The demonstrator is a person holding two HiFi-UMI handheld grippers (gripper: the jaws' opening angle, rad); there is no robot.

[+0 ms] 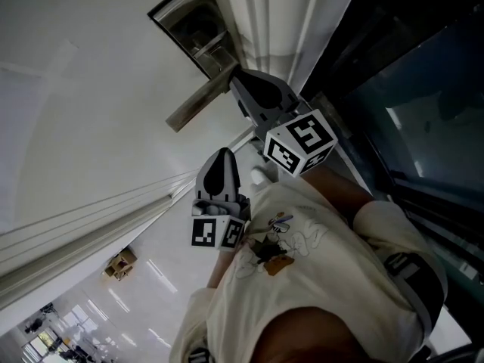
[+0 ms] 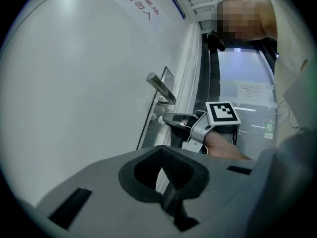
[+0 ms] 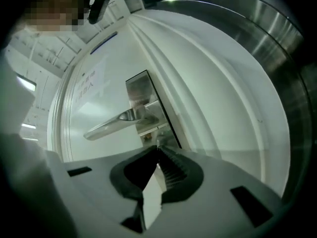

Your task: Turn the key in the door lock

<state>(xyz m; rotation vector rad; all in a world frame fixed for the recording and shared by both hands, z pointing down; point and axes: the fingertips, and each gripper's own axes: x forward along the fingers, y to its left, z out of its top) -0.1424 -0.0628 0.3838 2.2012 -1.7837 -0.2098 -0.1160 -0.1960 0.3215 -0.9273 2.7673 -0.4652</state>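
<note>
Brushed-metal lock plate [image 3: 143, 108] sits on the white door [image 3: 223, 98], with the lever handle [image 3: 114, 123] sticking out sideways from it. The key [image 3: 161, 142] is just under that lever, in the keyhole at the plate's lower end.

The right tool [image 3: 157, 151] is the one at the key. Its jaws are drawn together at the tips, and the tips sit right on the small part of the key that shows, so I judge it to be pinched between them, though very little of it can be seen. The left gripper view shows the same meeting from the side: the right tool reaches in level, nose against the lock, below the lever.

The key lies dead ahead of the right tool. Its long axis appears to run straight into the door face, roughly in line with the tool's own length, so the turn would be a roll of the wrist about that line rather than any sideways push.

The left tool [image 2: 162, 150] hangs well apart from the lock, lower and nearer the person's body, jaws together on nothing, aimed toward the door.
</note>
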